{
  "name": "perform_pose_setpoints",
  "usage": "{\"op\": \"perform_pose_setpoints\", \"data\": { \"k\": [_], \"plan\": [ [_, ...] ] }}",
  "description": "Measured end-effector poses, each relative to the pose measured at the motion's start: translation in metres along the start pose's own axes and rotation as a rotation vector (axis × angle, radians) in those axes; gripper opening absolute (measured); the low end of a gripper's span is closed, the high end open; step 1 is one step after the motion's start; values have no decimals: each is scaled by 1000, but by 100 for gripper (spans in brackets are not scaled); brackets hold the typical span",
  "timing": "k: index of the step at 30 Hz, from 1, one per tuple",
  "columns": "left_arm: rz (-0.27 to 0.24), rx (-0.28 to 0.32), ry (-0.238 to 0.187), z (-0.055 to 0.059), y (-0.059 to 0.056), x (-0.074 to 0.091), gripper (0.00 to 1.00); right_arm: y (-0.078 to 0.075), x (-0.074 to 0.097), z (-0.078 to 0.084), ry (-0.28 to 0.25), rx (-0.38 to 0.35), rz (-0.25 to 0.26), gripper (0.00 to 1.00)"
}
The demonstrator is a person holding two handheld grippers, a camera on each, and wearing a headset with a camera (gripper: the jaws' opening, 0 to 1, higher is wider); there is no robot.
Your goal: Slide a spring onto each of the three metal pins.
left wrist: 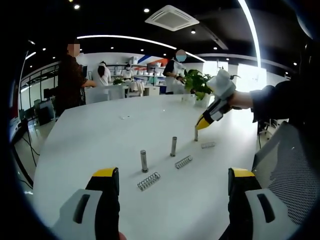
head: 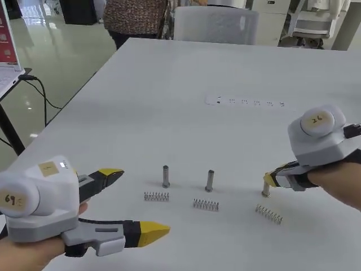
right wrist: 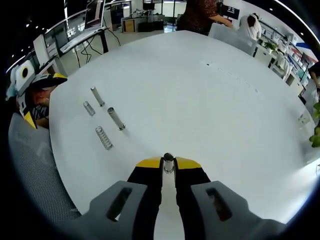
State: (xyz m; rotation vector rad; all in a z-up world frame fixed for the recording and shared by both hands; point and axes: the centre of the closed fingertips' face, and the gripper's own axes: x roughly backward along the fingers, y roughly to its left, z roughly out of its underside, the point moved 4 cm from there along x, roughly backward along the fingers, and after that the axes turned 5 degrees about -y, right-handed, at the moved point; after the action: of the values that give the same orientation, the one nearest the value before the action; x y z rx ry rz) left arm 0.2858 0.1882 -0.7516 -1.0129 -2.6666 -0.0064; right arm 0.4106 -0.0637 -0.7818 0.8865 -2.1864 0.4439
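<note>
Counter [head: 186, 84], white, stands in an open-plan office; pins [head: 166, 176] upright in a row, springs [head: 156, 196] lying alongside; right gripper [right wrist: 168, 162] clamps the end pin [head: 265, 191]; left gripper [head: 144, 200] spread wide.

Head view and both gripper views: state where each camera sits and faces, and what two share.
Head view: headset, facing down at the table; left gripper and right gripper show.
Left gripper view: on the left gripper, facing the middle pin; its open jaws show.
Right gripper view: on the right gripper, facing along jaws shut on the right pin.
Both share the middle pin.
</note>
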Motion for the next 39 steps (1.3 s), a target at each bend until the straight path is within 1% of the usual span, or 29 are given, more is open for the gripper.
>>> {"op": "perform_pose_setpoints", "data": {
  "k": [10,32,39],
  "plan": [
    [1,-3,3,0,0,-1,89,-1,3,3,-4,-33,-3,10],
    [8,0,7,1,-3,-1,89,2,5,7,-1,-9,-7,11],
    [6,-1,6,-1,-1,-2,89,2,5,7,-3,-5,-11,11]
  ]
}}
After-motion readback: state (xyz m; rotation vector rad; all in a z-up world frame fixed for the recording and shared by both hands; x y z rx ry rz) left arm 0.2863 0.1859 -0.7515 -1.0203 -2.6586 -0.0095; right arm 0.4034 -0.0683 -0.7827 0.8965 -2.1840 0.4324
